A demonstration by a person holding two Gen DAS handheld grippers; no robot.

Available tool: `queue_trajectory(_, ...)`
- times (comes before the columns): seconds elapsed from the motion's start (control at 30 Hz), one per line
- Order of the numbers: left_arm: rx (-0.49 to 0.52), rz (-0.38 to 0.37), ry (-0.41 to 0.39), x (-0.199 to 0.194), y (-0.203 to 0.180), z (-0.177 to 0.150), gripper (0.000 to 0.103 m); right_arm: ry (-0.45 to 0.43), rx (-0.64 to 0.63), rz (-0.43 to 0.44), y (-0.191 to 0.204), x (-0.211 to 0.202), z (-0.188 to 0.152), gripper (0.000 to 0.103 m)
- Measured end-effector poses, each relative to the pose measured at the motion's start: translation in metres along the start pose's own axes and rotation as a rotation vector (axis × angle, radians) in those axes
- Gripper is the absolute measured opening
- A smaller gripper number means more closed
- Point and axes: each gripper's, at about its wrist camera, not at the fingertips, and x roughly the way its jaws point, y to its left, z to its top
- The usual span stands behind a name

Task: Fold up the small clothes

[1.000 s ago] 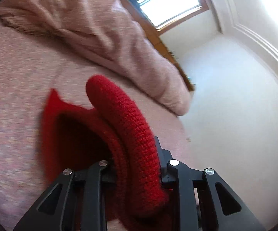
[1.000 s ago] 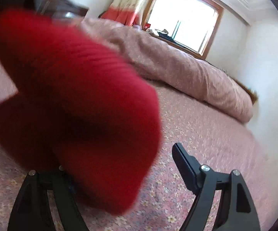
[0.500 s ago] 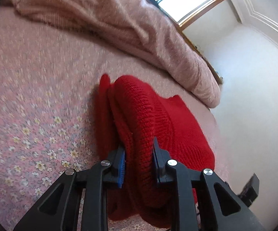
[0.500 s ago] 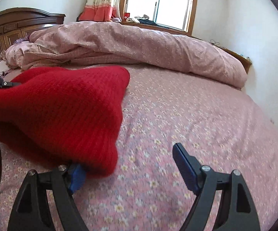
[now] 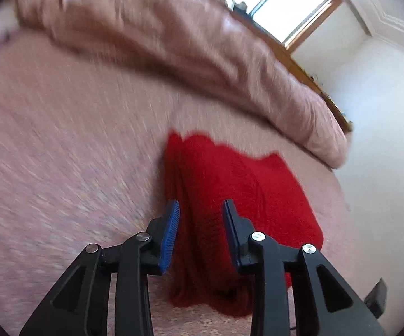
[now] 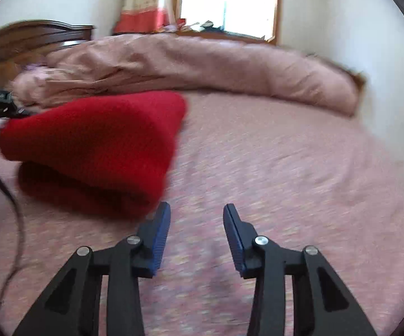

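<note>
Bedding fills both views: a pink floral bedsheet (image 6: 285, 168) covers the mattress, and a rumpled pink quilt (image 6: 202, 64) lies heaped along its far side beneath a bright window (image 6: 227, 0). A dark wooden headboard (image 6: 34, 36) stands at the left in the right wrist view, with a striped curtain (image 6: 143, 5) beside the window. Both pictures are smeared by motion.

On the sheet lies a red knitted garment (image 5: 229, 184), doubled over itself so that its top layer forms a thick fold above the lower one. In the left wrist view it runs forward from between the black fingers toward the quilt.

The left gripper (image 5: 200, 224) has the near edge of the garment between its blue pads; its jaws are opening at a narrow gap and the pads stand clear of the knit.

The right gripper (image 6: 196, 229) sits just to the right of the garment's near corner, over bare sheet. Its jaws are closing, with nothing between them.
</note>
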Motion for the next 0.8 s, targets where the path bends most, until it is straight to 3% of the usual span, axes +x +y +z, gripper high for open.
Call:
queue_trajectory(0.07,0.014,0.016,-0.125,-0.034,-0.010,0.000,0.029,-0.013,0.023,0.046,0.000,-0.004,0.002,0.034)
queue_trajectory(0.17,0.020,-0.064,-0.222,-0.051,-0.023,0.002,0.034,-0.098,0.015,0.136,0.007,-0.019,0.017,0.019)
queue_trajectory(0.33,0.120,-0.074,-0.124,-0.017,-0.048,-0.009,0.034,-0.230,-0.036,0.238,0.024,-0.024,0.062,0.007)
queue_trajectory(0.4,0.161,-0.040,-0.075,0.001,-0.055,-0.018,0.034,-0.181,-0.029,0.370,0.035,-0.003,0.078,0.007)
queue_trajectory(0.47,0.179,0.003,-0.045,0.016,-0.053,-0.024,0.034,-0.007,-0.026,0.538,0.054,0.035,0.075,0.004)
queue_trajectory(0.53,0.171,0.049,0.006,0.033,-0.043,-0.026,0.034,0.117,-0.083,0.482,0.074,0.065,0.057,0.000)
queue_trajectory(0.6,0.131,0.052,0.053,0.044,-0.035,-0.028,0.034,0.069,-0.094,0.474,0.078,0.065,0.044,0.000)
queue_trajectory(0.67,0.126,0.045,0.066,0.048,-0.032,-0.029,0.034,0.079,-0.083,0.468,0.077,0.060,0.045,0.000)
queue_trajectory(0.8,0.226,0.092,0.042,0.043,-0.046,-0.038,0.034,0.028,-0.091,0.475,0.068,0.031,0.052,0.000)
